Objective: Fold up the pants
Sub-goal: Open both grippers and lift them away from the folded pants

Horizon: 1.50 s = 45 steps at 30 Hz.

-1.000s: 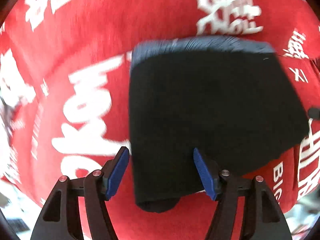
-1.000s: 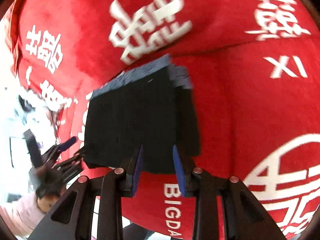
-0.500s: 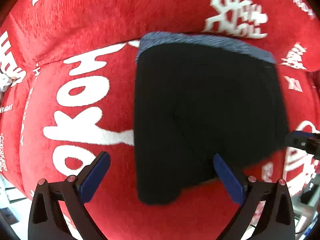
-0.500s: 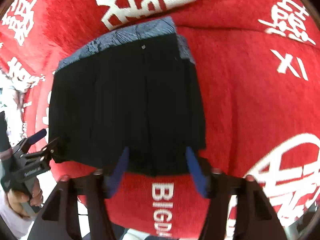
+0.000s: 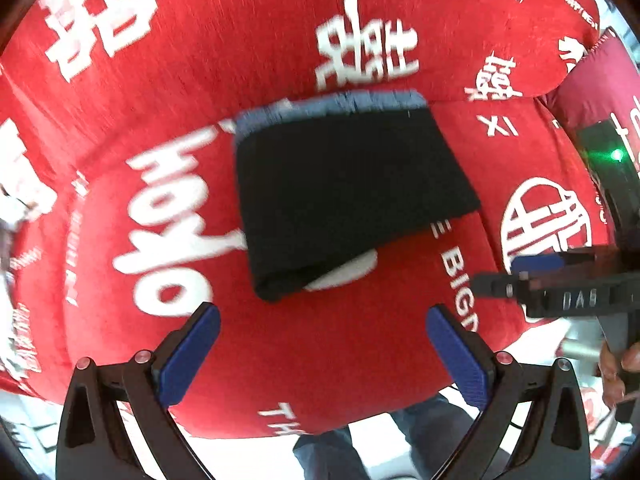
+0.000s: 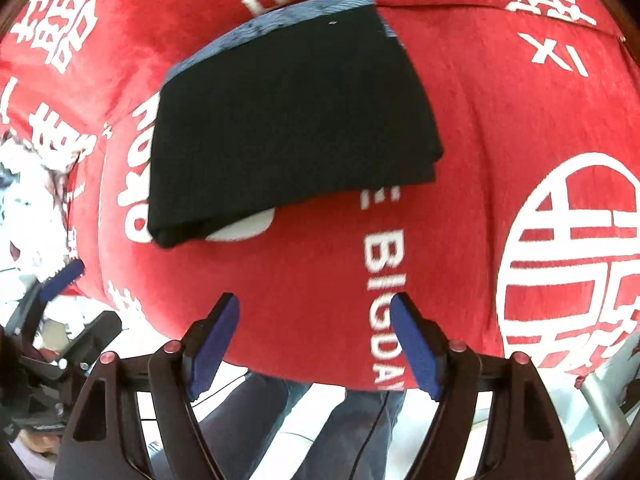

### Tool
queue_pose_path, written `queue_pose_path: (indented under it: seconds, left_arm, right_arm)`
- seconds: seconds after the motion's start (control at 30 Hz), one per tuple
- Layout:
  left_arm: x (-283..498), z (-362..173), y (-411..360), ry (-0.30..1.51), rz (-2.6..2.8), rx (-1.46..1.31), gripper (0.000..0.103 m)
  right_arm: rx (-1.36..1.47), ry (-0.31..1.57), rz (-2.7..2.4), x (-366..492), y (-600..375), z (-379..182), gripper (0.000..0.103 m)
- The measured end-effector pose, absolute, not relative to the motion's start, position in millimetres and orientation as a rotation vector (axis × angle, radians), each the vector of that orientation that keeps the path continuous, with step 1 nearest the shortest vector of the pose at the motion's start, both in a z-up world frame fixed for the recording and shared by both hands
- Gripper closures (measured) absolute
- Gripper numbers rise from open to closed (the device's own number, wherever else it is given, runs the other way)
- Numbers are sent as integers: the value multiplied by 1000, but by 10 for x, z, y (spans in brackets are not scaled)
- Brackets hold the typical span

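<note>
While both claws hang spread above the red cover, the views read as follows.

Left wrist view
- Left claw (image 5: pixel 323 334): bottom centre of the frame, blue-padded fingers (image 5: pixel 188 354) standing wide apart with nothing between them; no thing touches the pads.
- Pants (image 5: pixel 344 184): folded into a black rectangle at the centre of the frame, lying flat on the red cover, clear of the left claw and above it in the picture.
- Waistband (image 5: pixel 332 106): a grey-blue ribbed strip along the upper edge of the fold.
- Red cover (image 5: pixel 192 80): plush fabric with large white characters and letters, filling most of the frame; what it is draped over cannot be told.
- Right claw (image 5: pixel 532 264): at the right edge, seen side-on and blurred, to the right of the pants and apart from them.
- Hand (image 5: pixel 616 364): lower right edge, gripping that tool's handle.

Right wrist view
- Right claw (image 6: pixel 316 340): bottom centre, its jaws have just been opening and now stand apart, empty, with only red cover (image 6: pixel 480 128) showing between them.
- Pants (image 6: pixel 288 120): upper centre-left of the frame, folded, layered edges visible at the lower right corner of the stack; a white letter of the cover shows from under the lower edge.
- Waistband (image 6: pixel 280 20): along the top edge.
- Left claw (image 6: pixel 60 276): lower left edge, one blue pad visible, left of the pants.
- Person's legs (image 6: pixel 360 420): dark trousers at the bottom, below the cover's edge.
</note>
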<state>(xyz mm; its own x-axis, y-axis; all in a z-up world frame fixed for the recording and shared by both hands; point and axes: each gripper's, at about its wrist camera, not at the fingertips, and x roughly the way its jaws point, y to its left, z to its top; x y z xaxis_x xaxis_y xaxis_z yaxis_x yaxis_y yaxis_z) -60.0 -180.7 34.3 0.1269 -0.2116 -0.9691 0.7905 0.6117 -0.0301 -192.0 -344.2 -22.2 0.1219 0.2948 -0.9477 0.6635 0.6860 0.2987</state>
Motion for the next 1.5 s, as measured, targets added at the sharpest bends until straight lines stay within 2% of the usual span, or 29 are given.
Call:
queue_pose_path:
  seconds: [0.13, 0.17, 0.23, 0.37, 0.53, 0.7, 0.77, 0.87, 1.1, 1.5]
  left_arm:
    - [-603, 786, -1826, 1126, -831, 578, 0]
    - [-585, 872, -1842, 1125, -842, 571, 0]
    - [-535, 1033, -1890, 1126, -847, 575, 0]
    - [-509, 1358, -1931, 1062, -861, 570, 0]
    - [-448, 1611, -1974, 1061, -907, 536, 0]
    - [-447, 1870, -1952, 999, -946, 506, 0]
    - [-451, 1877, -1987, 1011, -952, 527, 0]
    - [-488, 1828, -2051, 1009, -888, 622, 0]
    - [-444, 1766, -1994, 1040, -806, 640, 0]
    - [-347, 1660, -1842, 1094, -757, 634, 0]
  right_arm:
    - [768, 1443, -300, -1804, -3293, 34, 16]
    - [726, 1433, -305, -1804, -3261, 140, 13]
    - [603, 1411, -347, -1705, -3182, 329, 0]
    - [394, 1368, -444, -1583, -3194, 727, 0]
    - [412, 1269, -527, -1659, -3369, 1185, 0]
    - [380, 1009, -626, -1844, -3413, 1862, 0]
    - [409, 989, -628, -1861, -3443, 1960, 0]
    - [524, 1008, -582, -1871, -3493, 1902, 0]
    - [612, 1089, -592, -1887, -3434, 1706, 0]
    - [645, 1174, -646, -1936, -3429, 1589, 0]
